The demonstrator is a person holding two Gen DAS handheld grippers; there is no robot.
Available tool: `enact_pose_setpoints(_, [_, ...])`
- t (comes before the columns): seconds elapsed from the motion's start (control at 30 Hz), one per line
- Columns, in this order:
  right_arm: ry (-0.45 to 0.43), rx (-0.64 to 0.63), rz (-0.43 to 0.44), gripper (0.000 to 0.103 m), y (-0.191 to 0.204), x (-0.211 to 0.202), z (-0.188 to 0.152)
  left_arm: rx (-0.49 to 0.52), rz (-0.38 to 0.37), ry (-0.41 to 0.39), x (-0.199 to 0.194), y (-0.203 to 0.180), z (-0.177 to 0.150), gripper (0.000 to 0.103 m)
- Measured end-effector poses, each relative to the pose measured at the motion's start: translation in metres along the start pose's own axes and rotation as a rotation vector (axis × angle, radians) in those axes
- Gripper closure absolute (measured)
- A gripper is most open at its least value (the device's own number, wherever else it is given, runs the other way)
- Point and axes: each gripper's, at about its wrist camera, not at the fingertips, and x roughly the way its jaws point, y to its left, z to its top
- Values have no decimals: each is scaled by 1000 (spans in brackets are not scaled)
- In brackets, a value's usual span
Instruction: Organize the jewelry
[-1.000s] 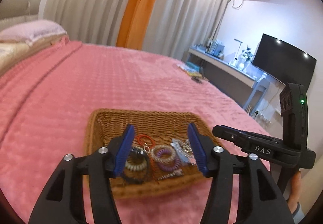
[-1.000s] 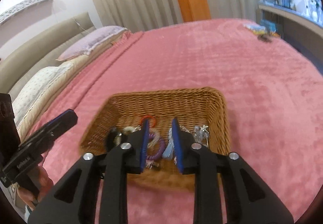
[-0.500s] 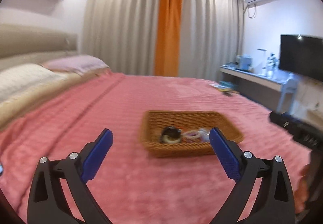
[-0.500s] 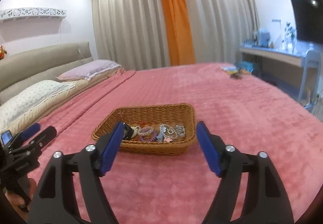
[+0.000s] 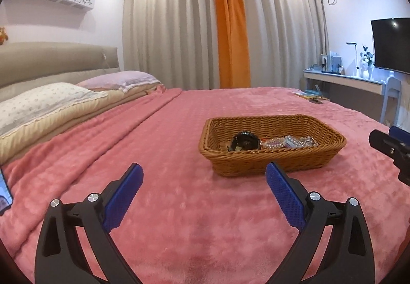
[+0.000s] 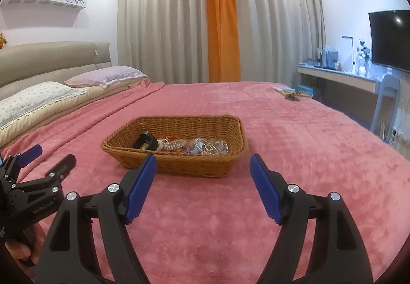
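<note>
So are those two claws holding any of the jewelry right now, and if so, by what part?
No, nothing is held. The left claw and right claw are both open over the pink bedspread, and the jewelry lies in the wicker basket.

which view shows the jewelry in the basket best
The right wrist view: the jewelry spreads across the wicker basket floor, pieces separable. The left wrist view sits lower, so the near rim hides much of it.

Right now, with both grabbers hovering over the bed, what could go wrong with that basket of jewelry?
The jewelry lies heaped in the wicker basket, so pulling one piece may drag its neighbours along. The basket rests on a soft pink blanket; a push on its rim might tip or slide it. Both the left gripper and right gripper are open and empty, and could collide reaching in together.
</note>
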Motion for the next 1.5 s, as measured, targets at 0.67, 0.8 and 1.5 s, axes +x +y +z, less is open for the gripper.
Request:
enact_pose_setpoints(0.67, [46, 12, 10, 32, -3, 12, -7, -2, 4, 38, 9, 3, -3, 7])
enact_pose_setpoints(0.8, [51, -3, 8, 32, 0, 13, -8, -6, 7, 40, 10, 2, -3, 8])
enact_pose_setpoints(1.5, [59, -17, 15, 29, 5, 14, -10, -8, 10, 43, 11, 3, -4, 8])
